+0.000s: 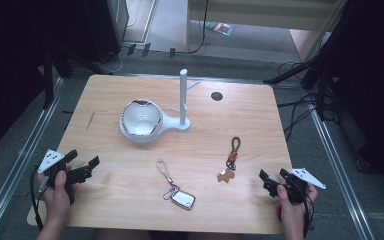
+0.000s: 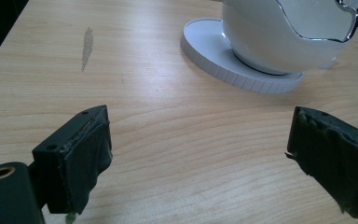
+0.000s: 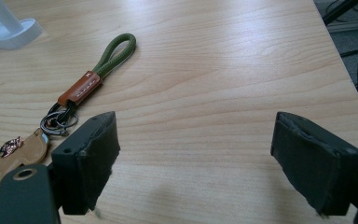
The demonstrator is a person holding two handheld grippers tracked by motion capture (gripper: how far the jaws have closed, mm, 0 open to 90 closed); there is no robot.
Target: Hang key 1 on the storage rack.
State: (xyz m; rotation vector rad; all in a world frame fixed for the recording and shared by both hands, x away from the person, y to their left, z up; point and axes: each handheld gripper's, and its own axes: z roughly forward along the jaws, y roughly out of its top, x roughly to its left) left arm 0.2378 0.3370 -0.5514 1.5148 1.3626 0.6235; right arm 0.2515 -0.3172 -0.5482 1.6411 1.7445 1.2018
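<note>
Table [image 1: 130, 200] of pale wood bears a white bowl [image 1: 140, 118] on a white stand [image 1: 182, 100] with an upright post and pegs. Nearer the person lie two keychains: one with a green loop [image 1: 231, 159], a brown leather tab and a tan animal-shaped tag, and one with a silver fob [image 1: 176, 191] on a wire loop.

The left gripper [image 1: 84, 169] rests at the table's near left corner, held in a hand [image 1: 59, 192], jaws wide apart with nothing between them; in the left gripper view bare wood lies between its pads [image 2: 81, 158], with the bowl ahead and to the right. The right gripper [image 1: 272, 179] sits at the near right edge, its jaws also spread wide and empty. In the right gripper view the green keychain [image 3: 74, 93] lies just left of the left jaw, close but not touching. The fob keychain lies between the two grippers, well apart from both.
</note>
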